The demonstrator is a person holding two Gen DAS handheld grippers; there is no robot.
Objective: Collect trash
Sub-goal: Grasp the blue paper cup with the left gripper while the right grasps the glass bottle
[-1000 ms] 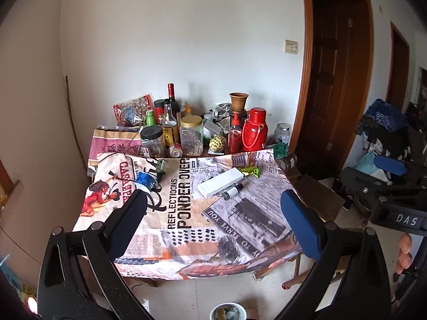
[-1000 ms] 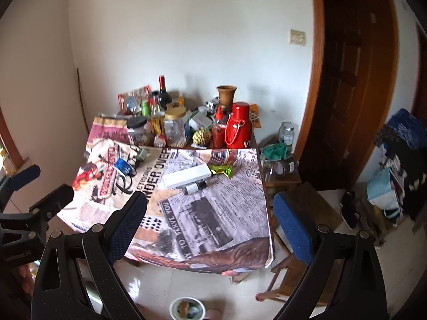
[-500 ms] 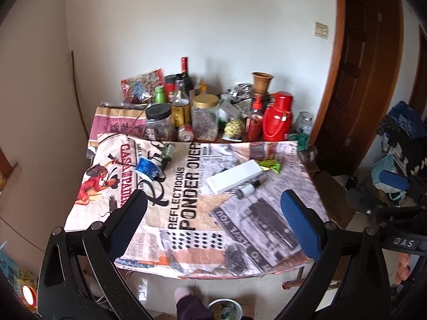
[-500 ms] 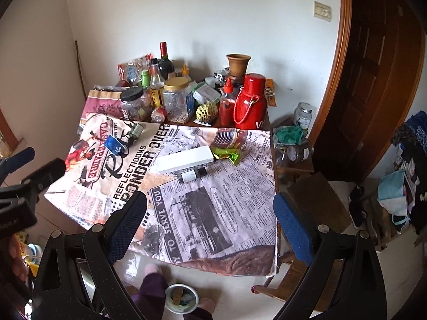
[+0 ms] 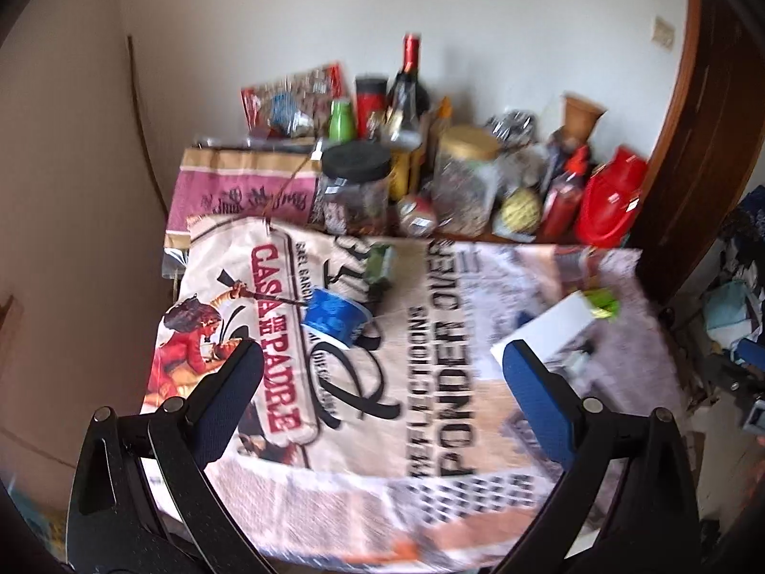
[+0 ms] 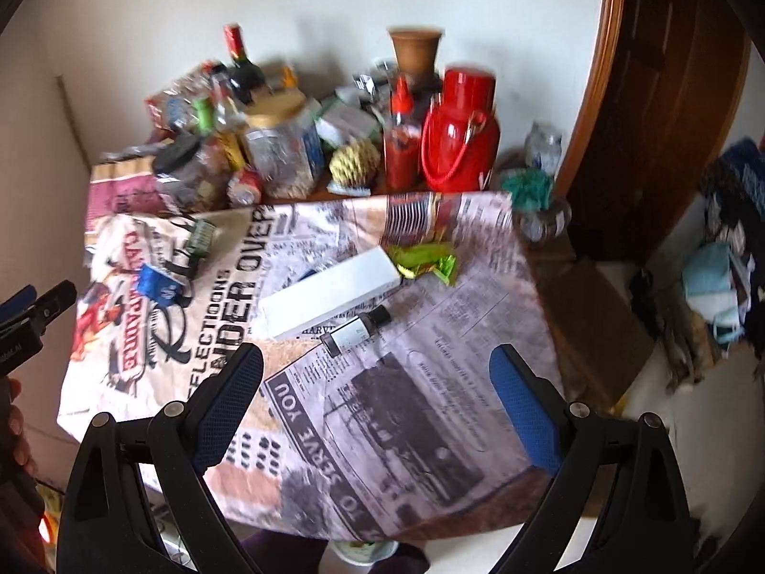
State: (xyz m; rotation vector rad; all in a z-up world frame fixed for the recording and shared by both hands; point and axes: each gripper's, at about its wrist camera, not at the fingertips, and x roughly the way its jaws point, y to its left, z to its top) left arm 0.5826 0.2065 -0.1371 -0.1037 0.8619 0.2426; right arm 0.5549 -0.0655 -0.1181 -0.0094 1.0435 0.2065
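my left tongs [image 5: 382, 358] and right tongs [image 6: 375, 361] hang spread wide over the near edge of the tabletop [image 6: 430, 430], with nothing between the blue pads of either pair. the collecting has not begun, by my reading; this looks like the approach, with nothing yet gripped.

under the right tongs the printed newspaper-style cloth is bare, and just beyond it a small dark-capped vial [image 6: 356, 330] lies on its side, touching or nearly touching a long white box [image 6: 330, 294]. a crumpled green wrapper [image 6: 423, 260] sits just past the far end of the box. ahead of the left tongs a crushed blue cup [image 5: 334, 318] lies tipped over, and a little farther on a green can [image 5: 380, 263] also lies on its side. these five loose pieces look to me like the trash.

against the wall at the back stand jars, sauce bottles, a wine bottle [image 5: 406, 91], a red flask [image 6: 461, 131] and a clay pot [image 6: 416, 50], upright and packed close; i take those as things to leave alone.

low at the frame's bottom, below the tabletop edge, a small round container [image 6: 366, 552] shows on the floor, possibly the bin. next, each pair would need to drop onto its nearest piece, the cup for the left, the vial for the right, and squeeze gently, since the cup is soft and the vial may roll. both views are motion-blurred.
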